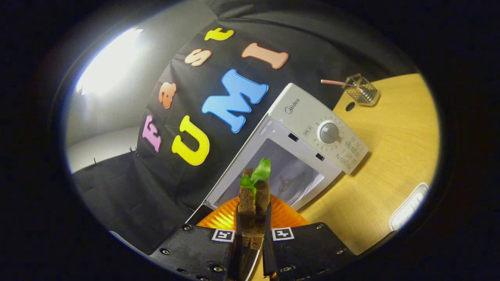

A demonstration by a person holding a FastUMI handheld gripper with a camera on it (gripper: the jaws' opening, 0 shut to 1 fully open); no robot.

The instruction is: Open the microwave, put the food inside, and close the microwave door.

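My gripper (253,214) is shut on a sandwich (254,197) of brown bread slices with green lettuce sticking out at the top, held upright between the fingers. An orange ribbed plate (287,218) lies right behind and under the sandwich; whether the two touch I cannot tell. Just beyond them stands the white microwave (308,117). Its door is open, so the pale cavity (291,175) and the glass turntable inside are exposed. The control panel with a round dial (330,132) is on the side of the cavity.
The microwave stands on a light wooden table (390,156). Beyond it, near the cloth wall, is a wire mesh holder (361,90) with a striped straw. A white flat object (408,207) lies at the table's near edge.
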